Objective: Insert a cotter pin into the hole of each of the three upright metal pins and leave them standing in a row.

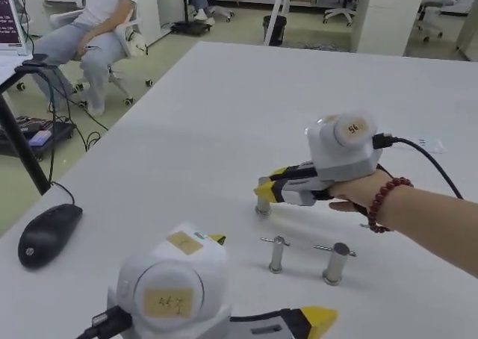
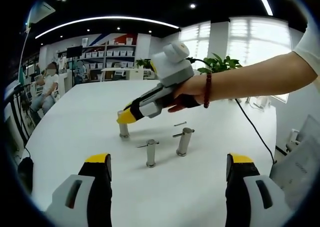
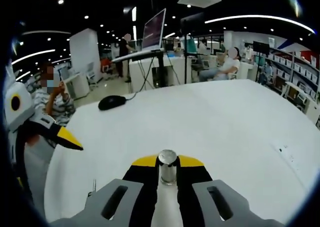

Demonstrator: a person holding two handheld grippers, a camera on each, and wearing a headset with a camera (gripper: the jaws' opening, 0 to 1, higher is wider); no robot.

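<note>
Three metal pins [image 1: 276,255] upright on the white bench [image 1: 224,115], the two nearer with cotter pins [image 1: 328,249] through their holes, the far pin [image 1: 263,206] gripped between the clenched jaws of the right gripper [image 1: 263,192]; left gripper [image 2: 168,159] low nearby, jaws spread apart on nothing.

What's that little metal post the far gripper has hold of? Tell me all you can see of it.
The metal post is a short, silvery-grey cylinder, steel by its look, with a flat round top. It stands upright on the white table. The right gripper clasps its upper part between both jaws. Nothing crosses its visible shaft.
</note>
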